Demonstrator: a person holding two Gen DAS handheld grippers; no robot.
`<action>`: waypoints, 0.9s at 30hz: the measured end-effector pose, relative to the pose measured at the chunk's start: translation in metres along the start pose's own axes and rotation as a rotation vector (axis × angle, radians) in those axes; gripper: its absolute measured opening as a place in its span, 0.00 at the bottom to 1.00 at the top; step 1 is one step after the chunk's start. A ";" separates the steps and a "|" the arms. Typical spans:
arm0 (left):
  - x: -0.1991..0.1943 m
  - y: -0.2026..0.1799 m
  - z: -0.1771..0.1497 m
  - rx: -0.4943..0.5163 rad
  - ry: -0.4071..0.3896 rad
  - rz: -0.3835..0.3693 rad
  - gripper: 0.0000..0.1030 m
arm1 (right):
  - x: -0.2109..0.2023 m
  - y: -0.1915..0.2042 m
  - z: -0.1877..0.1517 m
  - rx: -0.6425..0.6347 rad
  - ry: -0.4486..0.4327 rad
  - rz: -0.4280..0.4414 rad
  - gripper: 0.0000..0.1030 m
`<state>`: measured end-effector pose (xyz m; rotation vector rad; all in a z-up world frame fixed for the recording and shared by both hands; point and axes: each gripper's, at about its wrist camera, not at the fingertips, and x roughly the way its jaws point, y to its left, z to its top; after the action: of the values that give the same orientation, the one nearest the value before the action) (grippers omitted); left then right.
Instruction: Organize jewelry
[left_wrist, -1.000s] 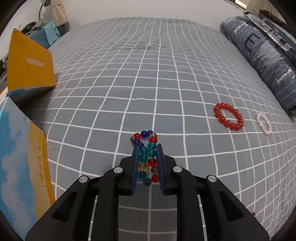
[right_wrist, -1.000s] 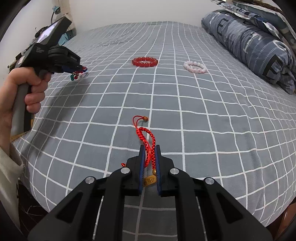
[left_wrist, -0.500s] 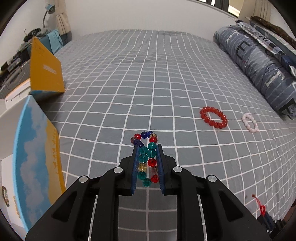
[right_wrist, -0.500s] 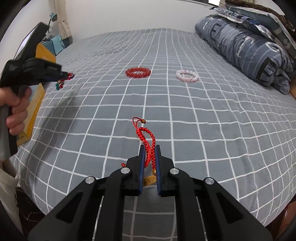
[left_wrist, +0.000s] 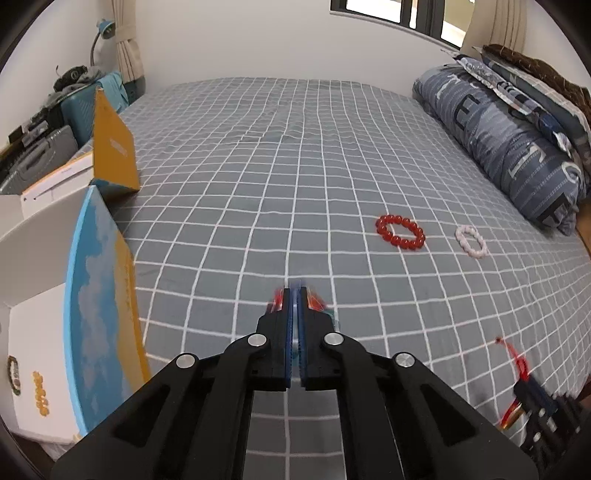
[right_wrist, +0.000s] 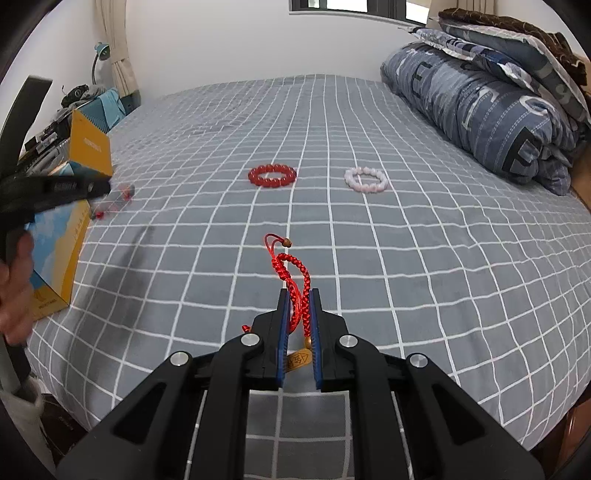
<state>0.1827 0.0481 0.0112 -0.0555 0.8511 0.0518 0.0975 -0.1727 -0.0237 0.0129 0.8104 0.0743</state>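
My left gripper (left_wrist: 294, 295) is shut on the multicoloured bead bracelet (left_wrist: 317, 301), blurred and mostly hidden by the fingers, held above the bed; it also shows in the right wrist view (right_wrist: 110, 201). My right gripper (right_wrist: 298, 295) is shut on a red braided cord bracelet (right_wrist: 291, 273) with a gold charm, and appears low right in the left wrist view (left_wrist: 532, 391). A red bead bracelet (left_wrist: 400, 232) (right_wrist: 272, 175) and a pink-white bead bracelet (left_wrist: 470, 241) (right_wrist: 366, 179) lie on the grey checked bed (left_wrist: 258, 184).
An open white box with a blue-and-yellow lid (left_wrist: 99, 295) stands at the bed's left edge, with some jewelry (left_wrist: 38, 393) inside. A second yellow box lid (left_wrist: 112, 147) stands behind it. A folded blue quilt (left_wrist: 517, 147) lies along the right.
My left gripper has lifted and pulled back toward the open box, and its jaws have closed tighter on the multicoloured bracelet, which now blurs. My right gripper rose slightly with the red cord bracelet.
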 end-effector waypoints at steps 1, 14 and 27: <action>-0.002 0.001 -0.003 -0.002 0.002 -0.005 0.02 | -0.001 0.001 0.001 0.001 -0.002 0.000 0.09; 0.043 0.015 -0.021 0.011 0.109 0.027 0.13 | 0.004 0.016 0.001 -0.024 0.016 0.004 0.09; 0.081 0.023 -0.038 -0.019 0.193 0.042 0.36 | 0.009 0.015 -0.003 -0.036 0.034 0.008 0.09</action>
<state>0.2064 0.0699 -0.0756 -0.0616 1.0450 0.0948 0.1005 -0.1574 -0.0315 -0.0189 0.8432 0.0973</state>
